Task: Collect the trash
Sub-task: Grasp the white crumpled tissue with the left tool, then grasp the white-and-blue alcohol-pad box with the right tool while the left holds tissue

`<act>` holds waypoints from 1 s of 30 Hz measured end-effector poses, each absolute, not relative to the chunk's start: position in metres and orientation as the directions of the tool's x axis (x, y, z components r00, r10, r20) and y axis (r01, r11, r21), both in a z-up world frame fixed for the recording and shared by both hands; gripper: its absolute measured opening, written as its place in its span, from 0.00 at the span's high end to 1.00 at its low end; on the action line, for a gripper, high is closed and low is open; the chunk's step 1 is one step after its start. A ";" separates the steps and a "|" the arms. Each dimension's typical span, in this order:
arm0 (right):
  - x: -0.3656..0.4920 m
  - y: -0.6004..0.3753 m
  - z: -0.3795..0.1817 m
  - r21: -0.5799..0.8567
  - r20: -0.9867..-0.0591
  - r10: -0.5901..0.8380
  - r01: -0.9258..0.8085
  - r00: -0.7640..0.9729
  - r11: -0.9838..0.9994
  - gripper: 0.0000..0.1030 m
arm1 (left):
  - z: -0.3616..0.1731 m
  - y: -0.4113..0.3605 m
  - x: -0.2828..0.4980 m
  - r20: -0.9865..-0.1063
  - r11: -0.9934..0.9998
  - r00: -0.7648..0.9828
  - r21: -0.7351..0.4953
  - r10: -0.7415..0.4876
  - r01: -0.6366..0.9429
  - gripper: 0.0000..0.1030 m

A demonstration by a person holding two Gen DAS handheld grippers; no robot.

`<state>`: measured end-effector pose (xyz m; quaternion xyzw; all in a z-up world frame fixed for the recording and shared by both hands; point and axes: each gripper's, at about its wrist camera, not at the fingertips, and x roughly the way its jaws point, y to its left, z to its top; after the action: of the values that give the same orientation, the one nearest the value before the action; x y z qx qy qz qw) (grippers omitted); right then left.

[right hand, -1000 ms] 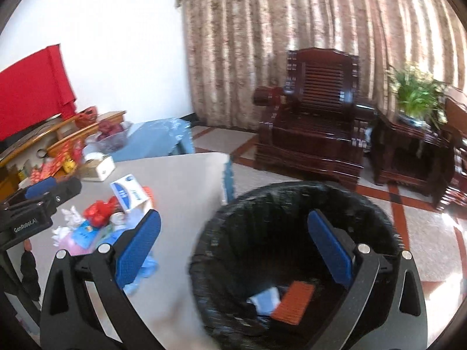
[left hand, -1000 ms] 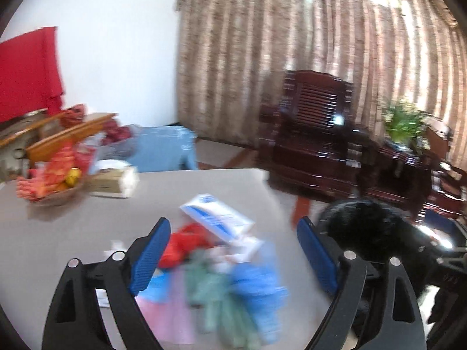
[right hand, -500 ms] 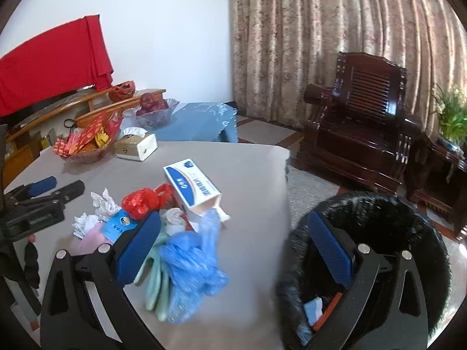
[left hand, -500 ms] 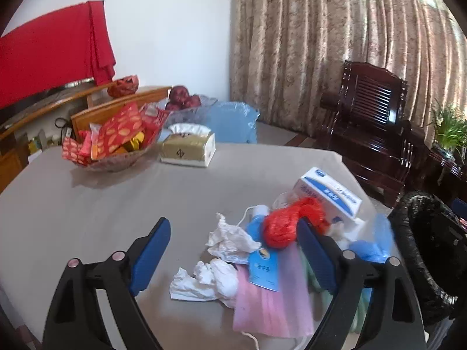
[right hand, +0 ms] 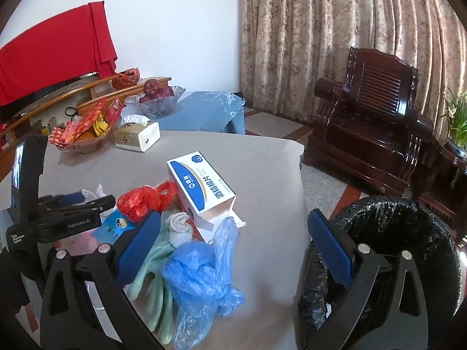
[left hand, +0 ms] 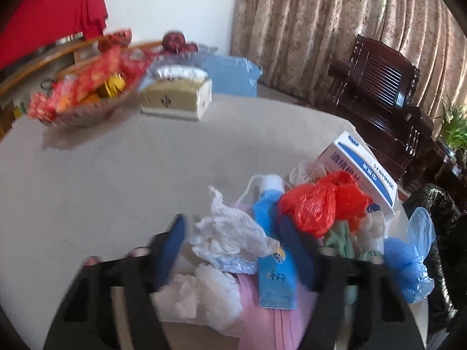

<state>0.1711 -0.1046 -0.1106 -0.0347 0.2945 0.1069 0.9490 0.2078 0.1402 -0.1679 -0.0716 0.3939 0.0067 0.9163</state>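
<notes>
A pile of trash lies on the grey table [left hand: 146,175]: crumpled white tissue [left hand: 230,236], a red plastic bag [left hand: 318,204], a blue packet [left hand: 274,274], a pink sheet [left hand: 271,320], blue plastic [right hand: 201,271] and a white-and-blue box [right hand: 201,186]. My left gripper [left hand: 233,250] is open with its fingers on either side of the crumpled tissue. My right gripper [right hand: 233,250] is open and empty, over the table edge beside the blue plastic. A black-lined trash bin [right hand: 394,233] stands to the right of the table.
A tissue box [right hand: 137,137] and a bowl of red snack packets [right hand: 84,134] sit at the table's far side. A dark wooden armchair [right hand: 373,128] and a potted plant [right hand: 458,119] stand beyond the bin. Curtains cover the back wall.
My left gripper has swung left and dropped onto the pile, its jaws narrowing around the white tissue. My right gripper has moved from over the bin toward the table.
</notes>
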 end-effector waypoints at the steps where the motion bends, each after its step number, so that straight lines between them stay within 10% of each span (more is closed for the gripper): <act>1: 0.173 -0.104 -0.112 -0.003 -0.568 0.182 -0.224 0.803 0.975 0.05 | -0.170 0.141 0.208 -0.730 0.988 0.682 -0.139 -0.055 -0.070 0.62; 6: 0.183 -0.100 -0.113 -0.006 -0.566 0.188 -0.232 0.803 0.973 0.05 | -0.165 0.144 0.202 -0.712 0.985 0.698 -0.160 -0.076 -0.056 0.90; 27: 0.251 -0.065 -0.151 -0.009 -0.653 0.230 -0.311 0.722 0.950 0.05 | -0.134 0.154 0.212 -0.631 0.987 0.774 -0.149 -0.043 -0.067 0.92; 30: 0.255 -0.062 -0.154 0.009 -0.673 0.263 -0.349 0.691 0.937 0.33 | -0.135 0.152 0.212 -0.634 0.988 0.773 -0.143 -0.041 -0.064 0.92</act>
<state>0.2553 -0.0615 -0.1537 -0.0600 0.3560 0.1669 0.9175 0.2121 0.1521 -0.1348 -0.0784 0.3371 0.0062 0.9382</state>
